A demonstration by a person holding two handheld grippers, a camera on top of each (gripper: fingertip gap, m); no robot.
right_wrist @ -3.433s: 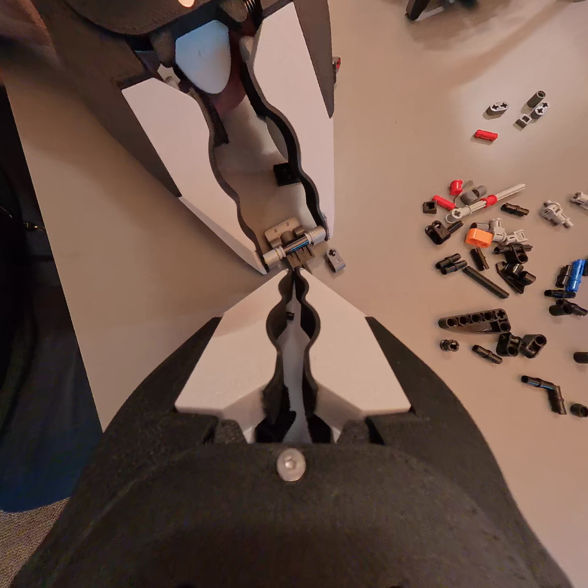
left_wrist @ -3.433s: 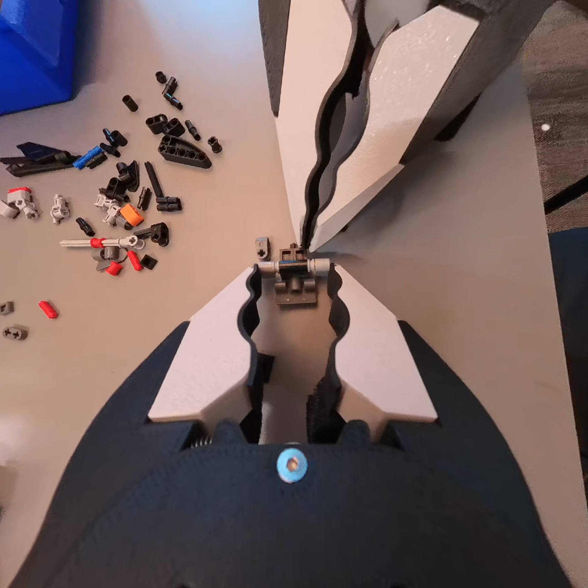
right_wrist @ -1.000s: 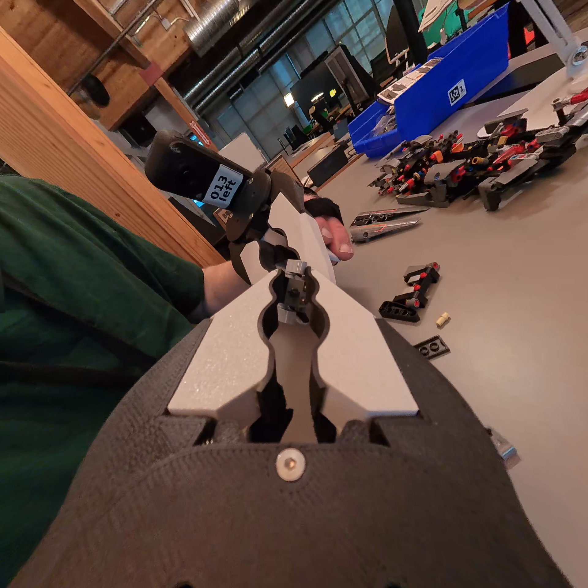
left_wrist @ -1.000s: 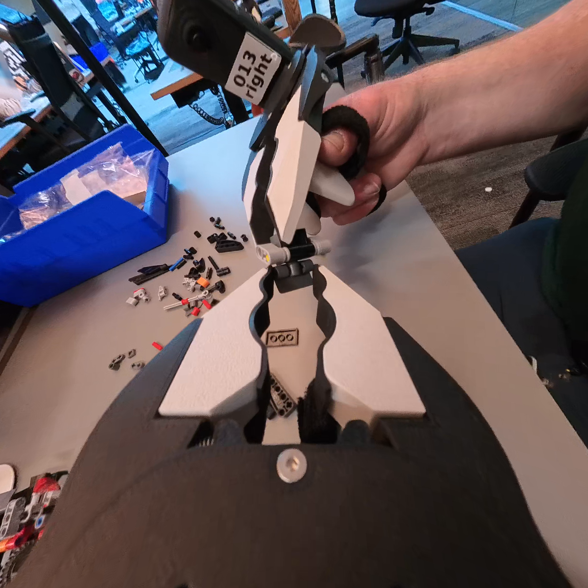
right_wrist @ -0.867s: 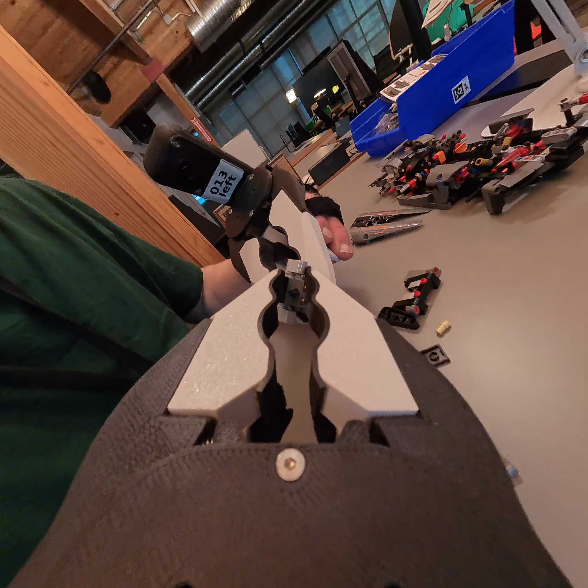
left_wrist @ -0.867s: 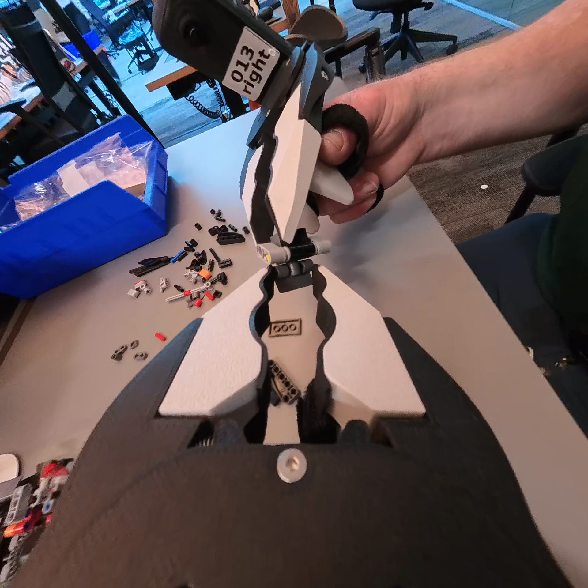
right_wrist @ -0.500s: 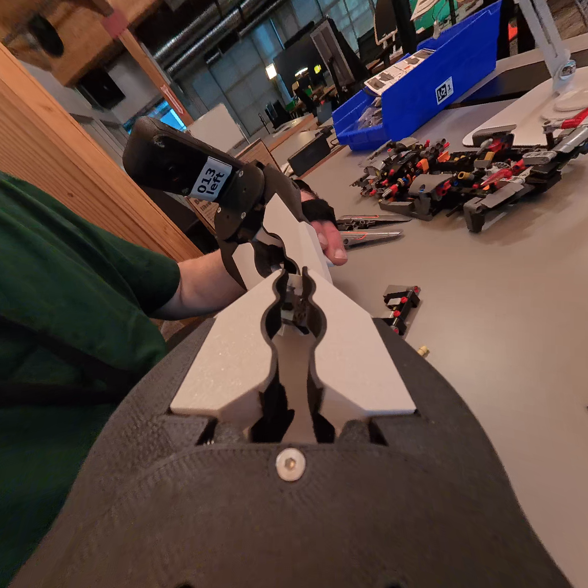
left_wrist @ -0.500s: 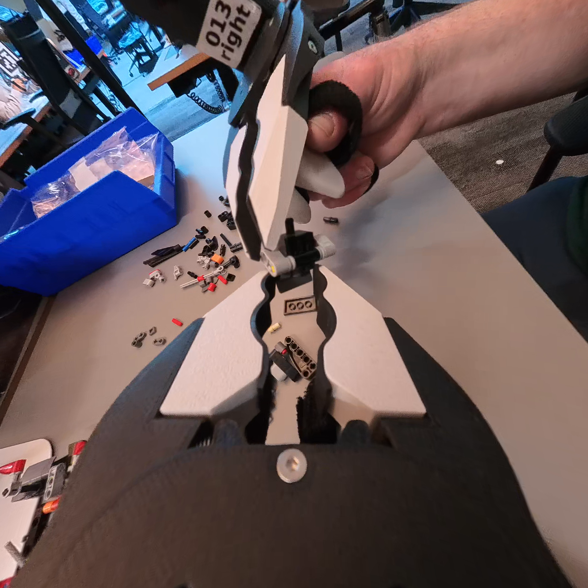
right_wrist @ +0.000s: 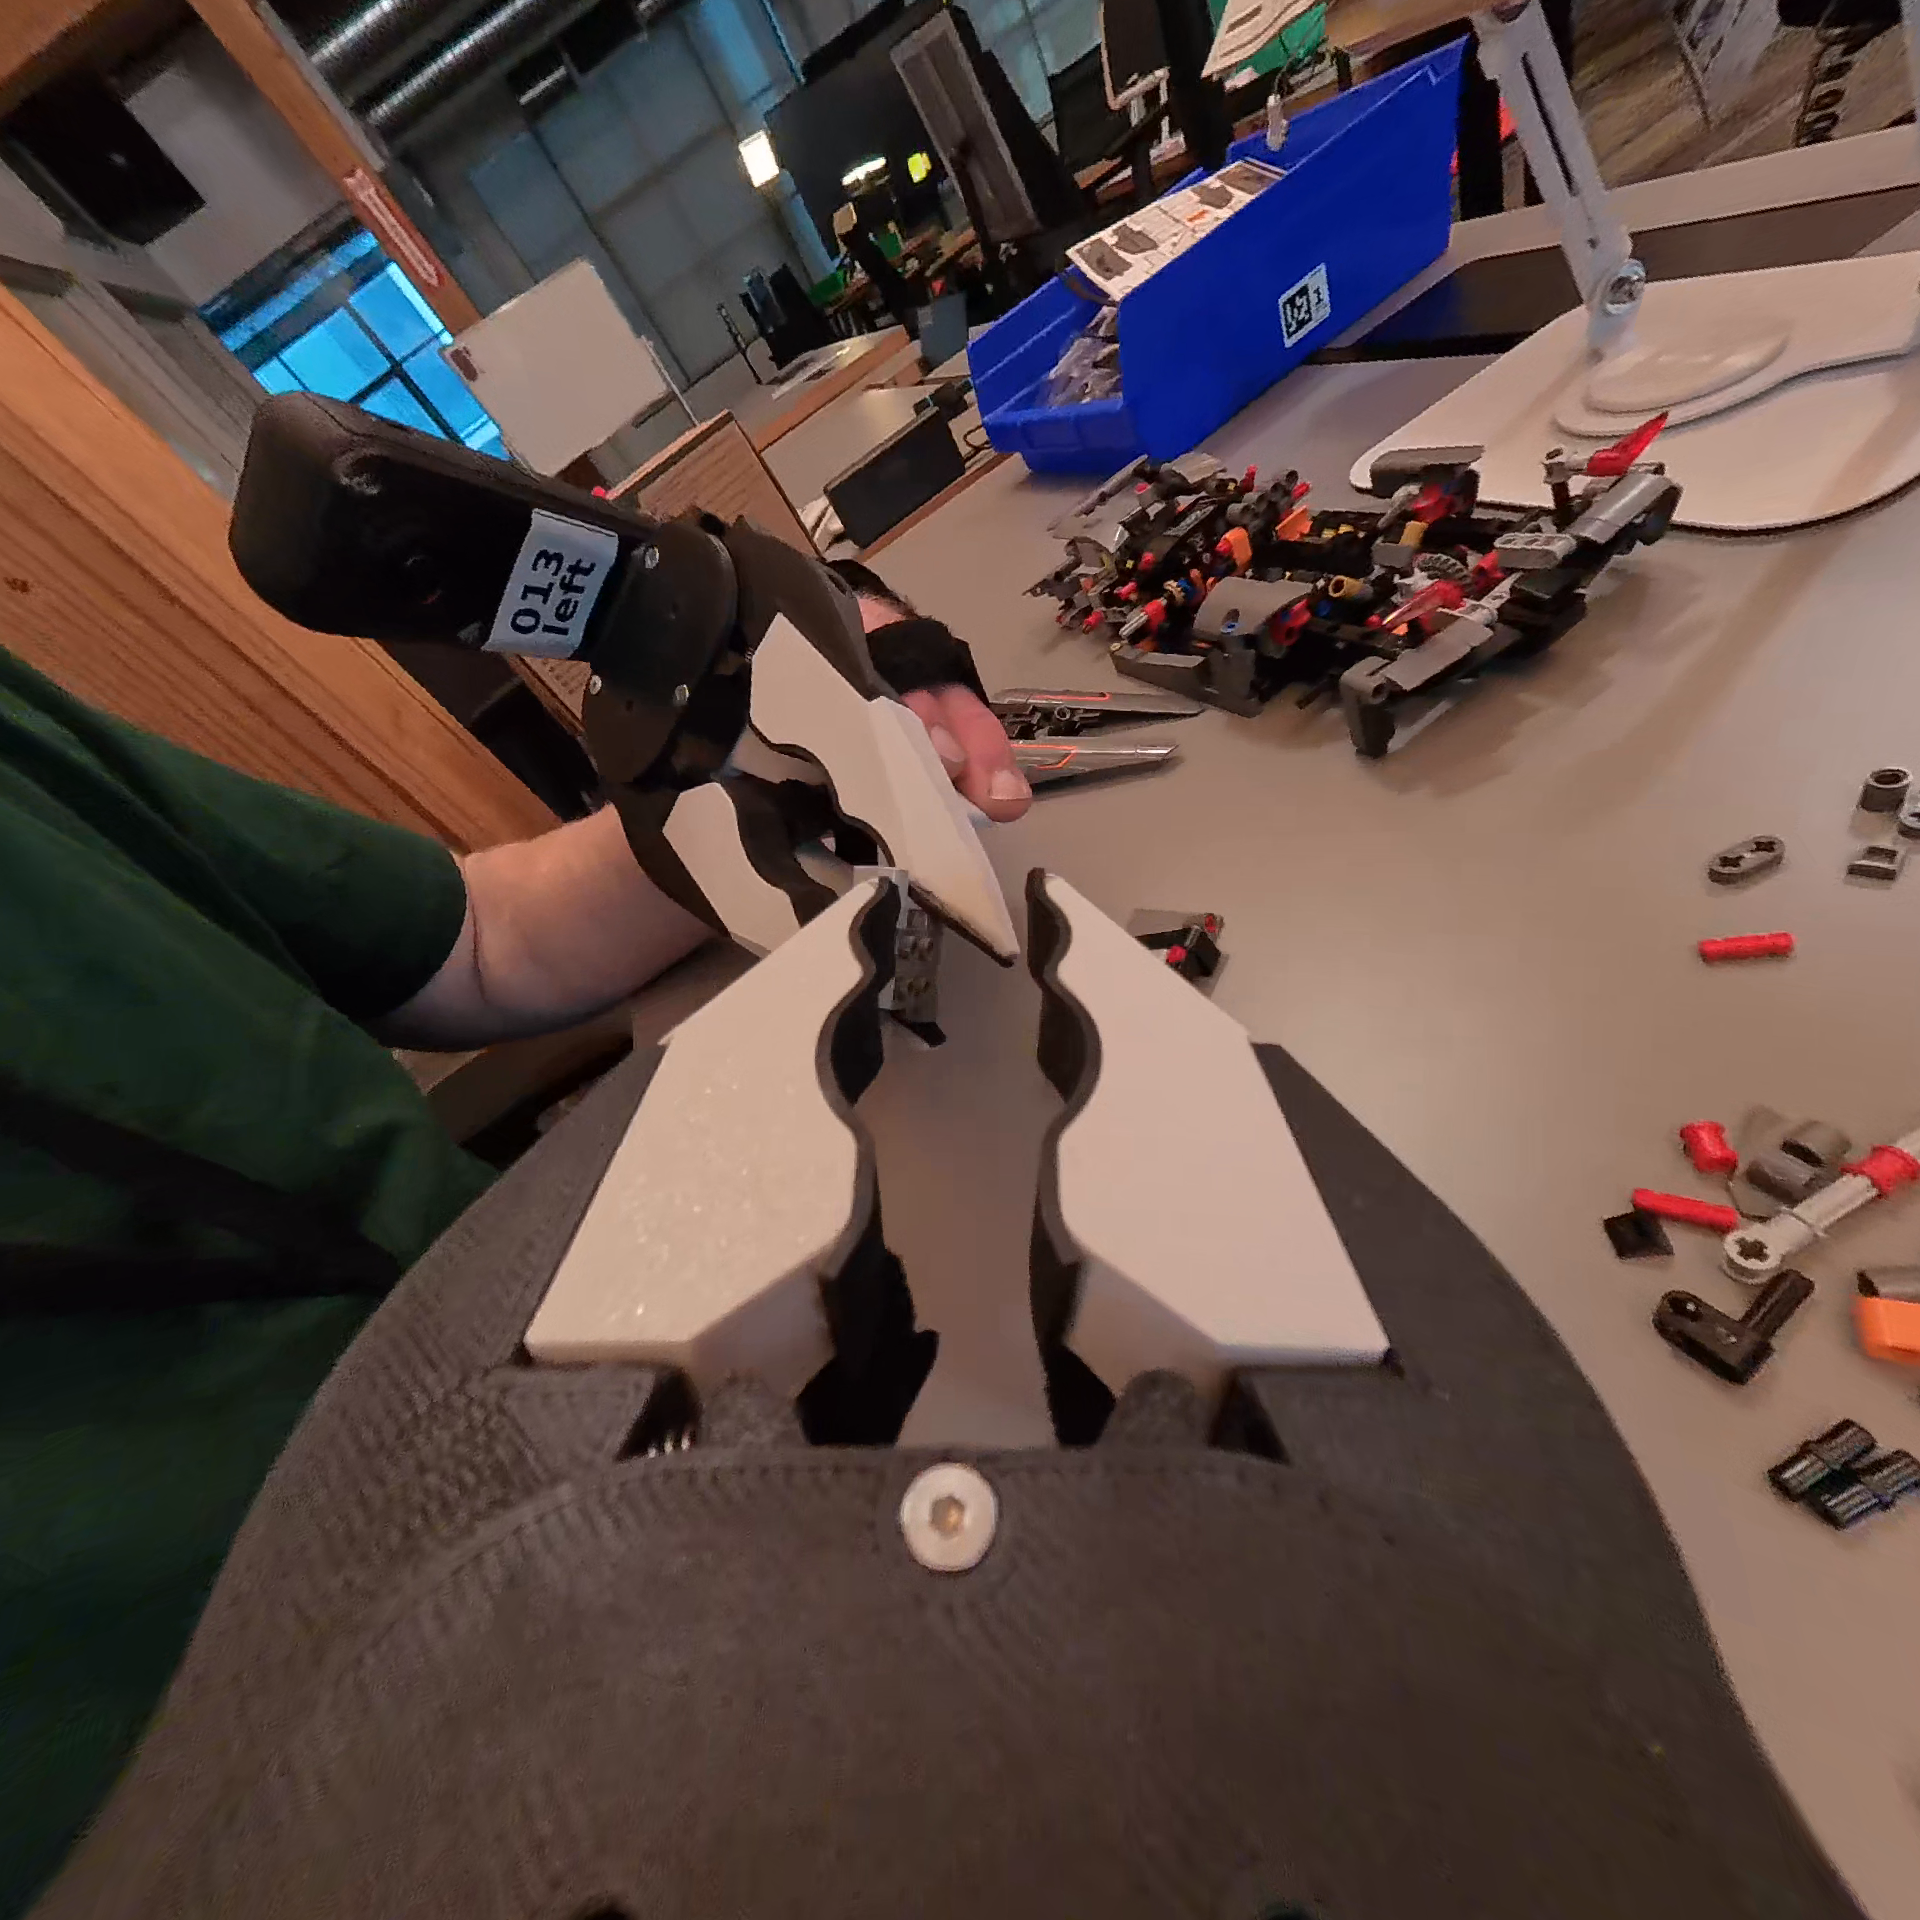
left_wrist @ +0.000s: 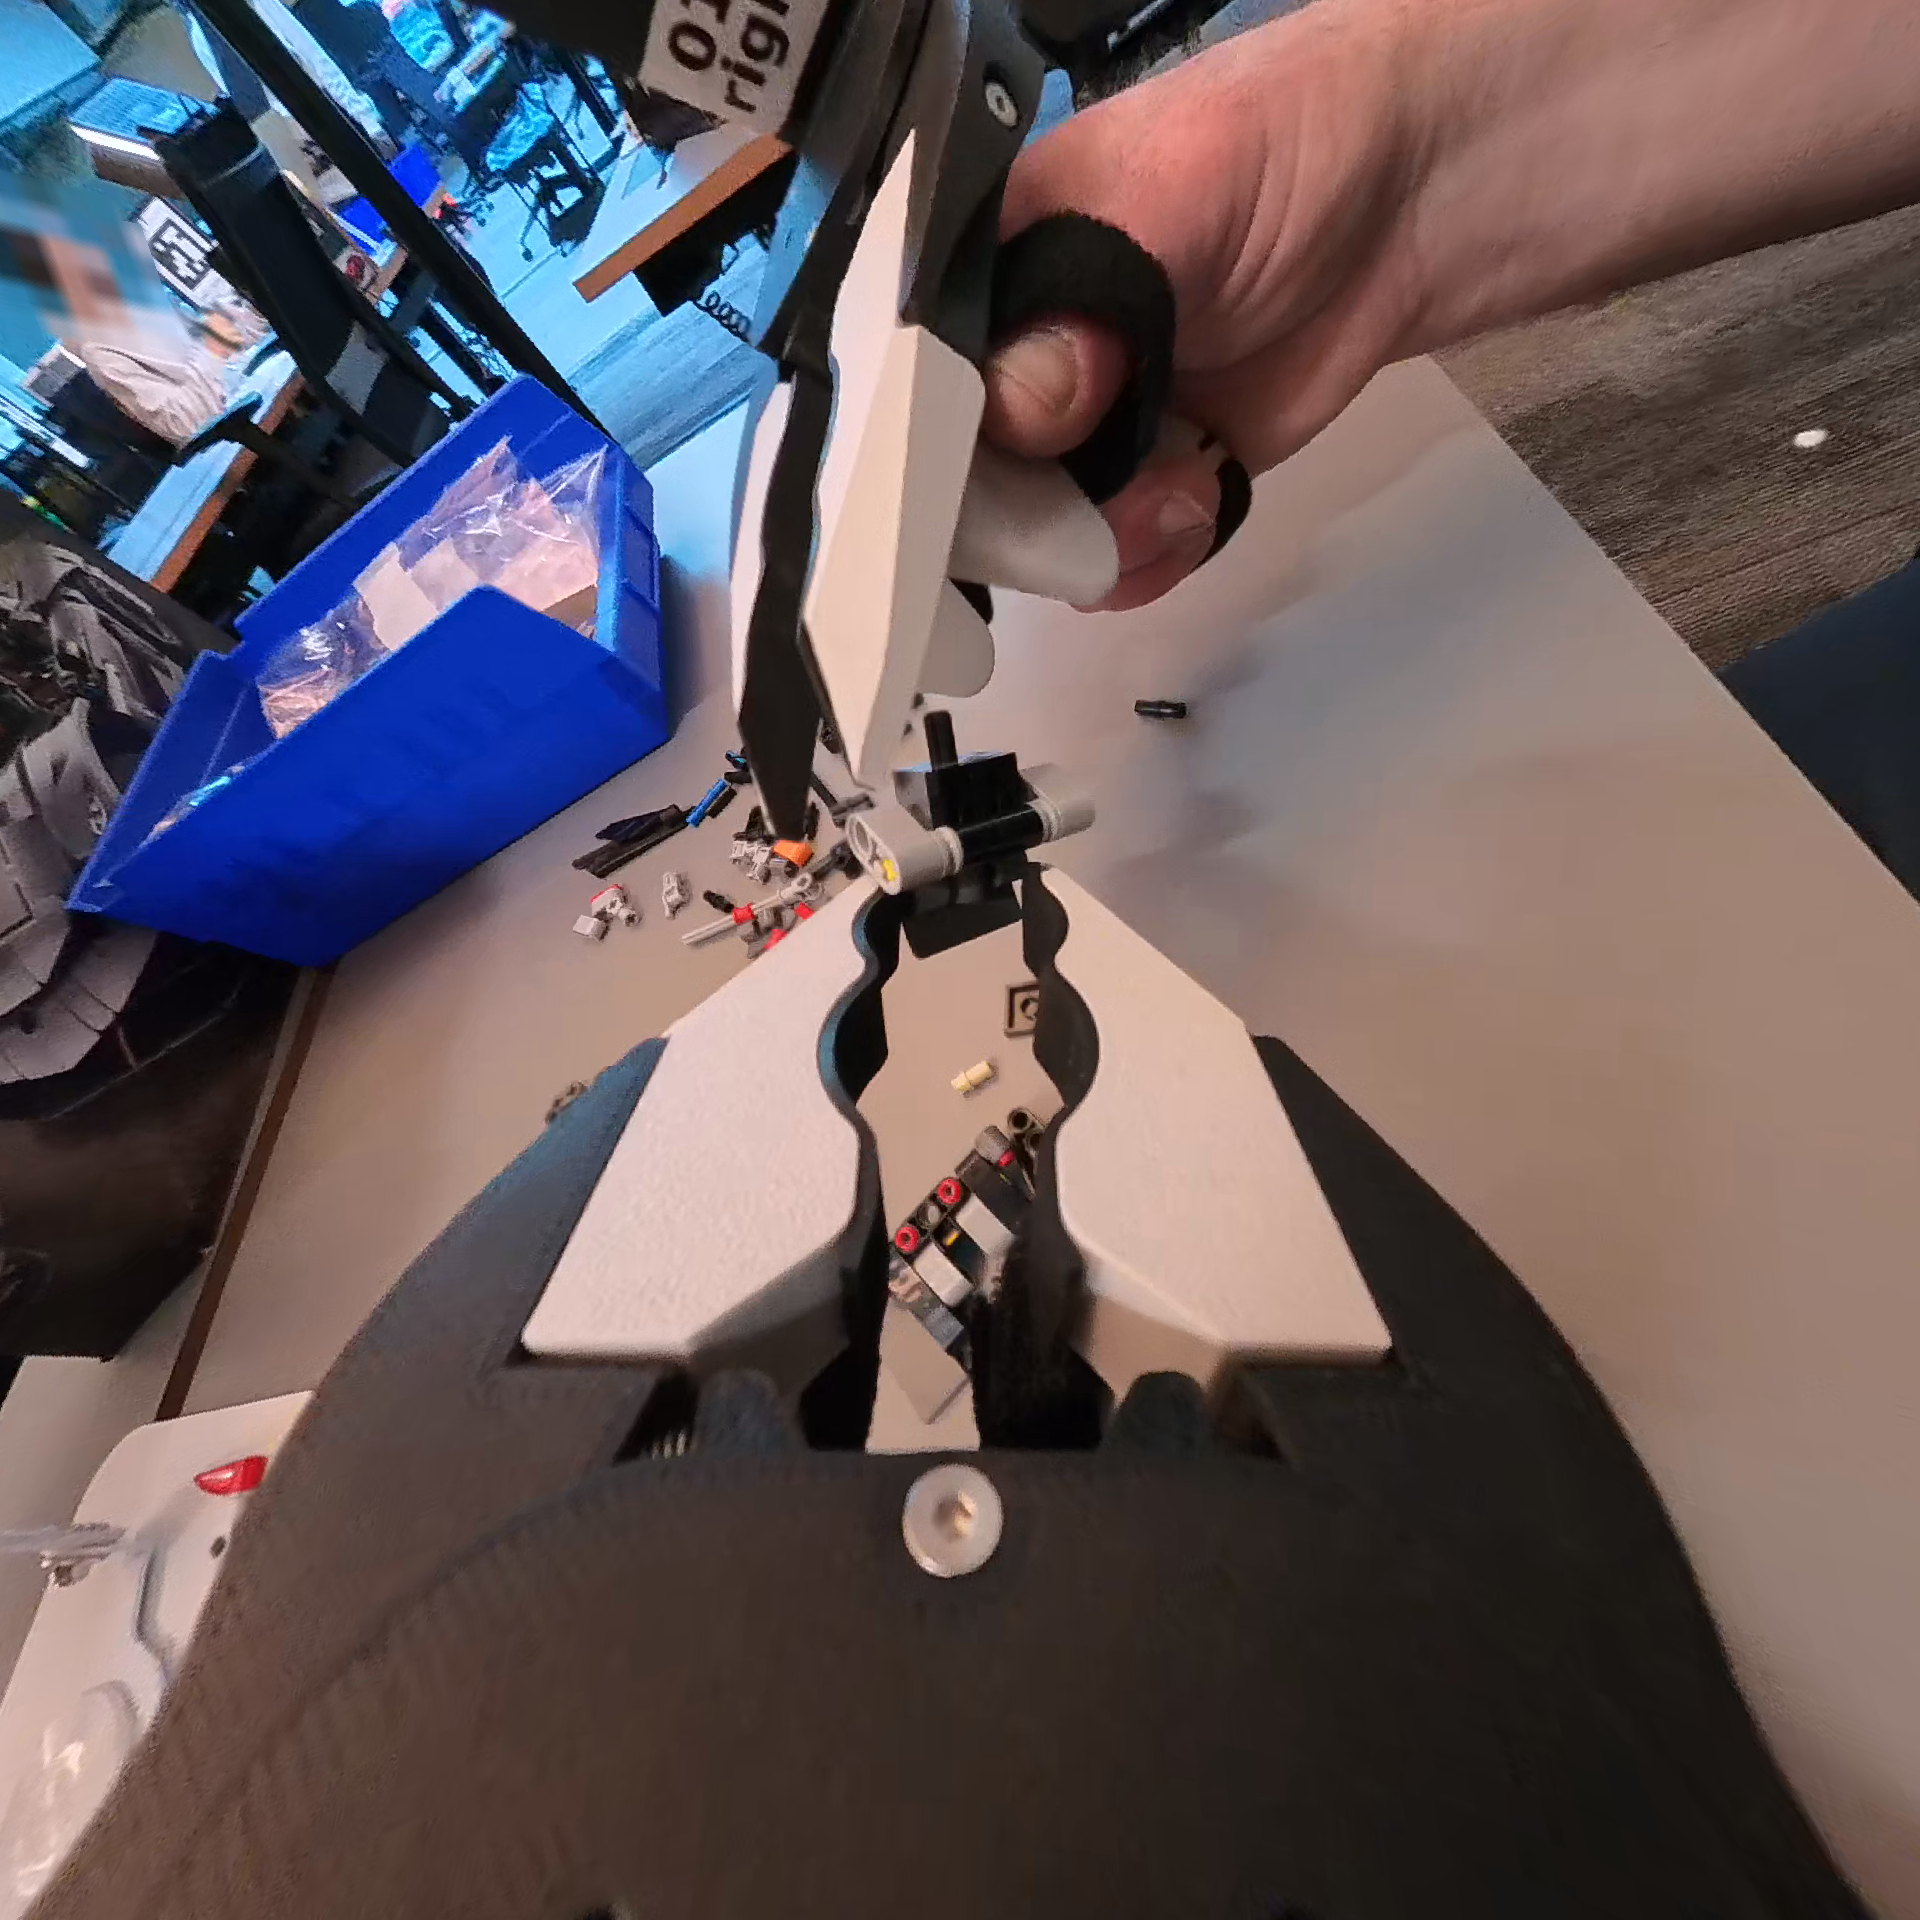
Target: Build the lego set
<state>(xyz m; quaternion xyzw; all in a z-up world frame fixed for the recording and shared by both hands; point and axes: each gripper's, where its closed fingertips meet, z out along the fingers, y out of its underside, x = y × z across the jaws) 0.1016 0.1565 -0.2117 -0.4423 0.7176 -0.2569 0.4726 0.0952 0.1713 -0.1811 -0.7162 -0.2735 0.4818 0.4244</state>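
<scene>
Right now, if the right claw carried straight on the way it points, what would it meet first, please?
Most likely the small grey-and-black Lego assembly gripped by the left claw. It sits just ahead of the right claw, in line with the gap between its open tips. Depth is hard to judge here.

Left tool (left_wrist: 951,894) pinched closed, raised; right tool (right_wrist: 951,914) parted, facing it.

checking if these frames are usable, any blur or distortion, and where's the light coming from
Left wrist view: fisheye bending at the edges, table beside the small lego assembly smeared by motion, bluish daylight behind. Right wrist view: mostly sharp, car chassis crisp, loose parts at the right edge slightly blurred.
</scene>
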